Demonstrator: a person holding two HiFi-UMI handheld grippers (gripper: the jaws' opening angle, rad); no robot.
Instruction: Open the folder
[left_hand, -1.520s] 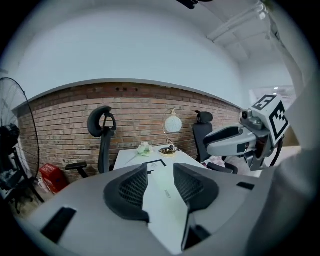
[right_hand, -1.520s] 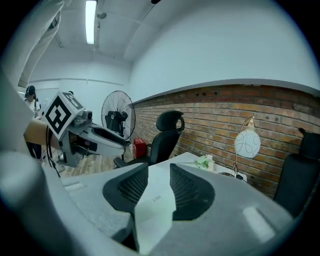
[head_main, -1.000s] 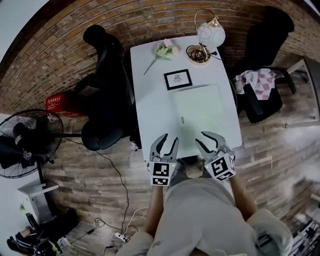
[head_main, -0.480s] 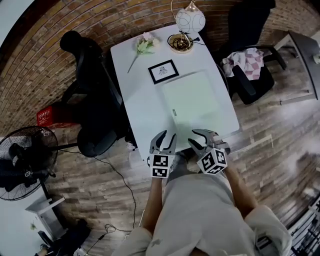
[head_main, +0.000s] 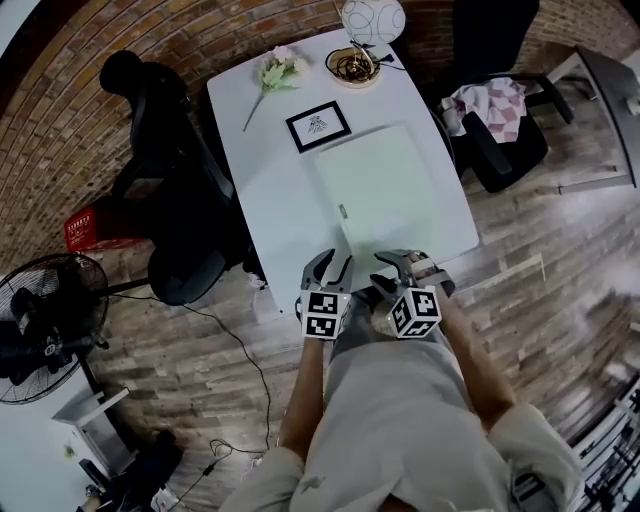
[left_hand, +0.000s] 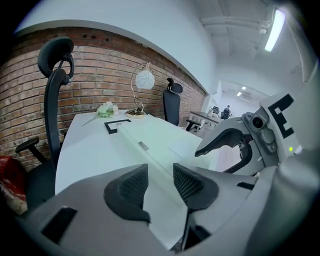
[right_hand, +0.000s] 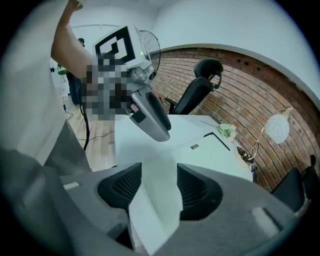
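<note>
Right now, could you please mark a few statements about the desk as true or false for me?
The folder lies closed and flat on the table: true.
The picture frame lies on the folder: false; it lies on the table beyond it.
The left gripper holds the folder: false; its jaws stand apart with nothing between them.
A flower lies at the table's far end: true.
The fan stands on the table: false; it stands on the floor.

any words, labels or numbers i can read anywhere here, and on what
Nothing here reads clearly.
framed picture: dark print, too small to read.
red box: pale print, blurred.
folder: small tag near its edge, unreadable.
marker cubes: black-and-white square patterns, no words.
</note>
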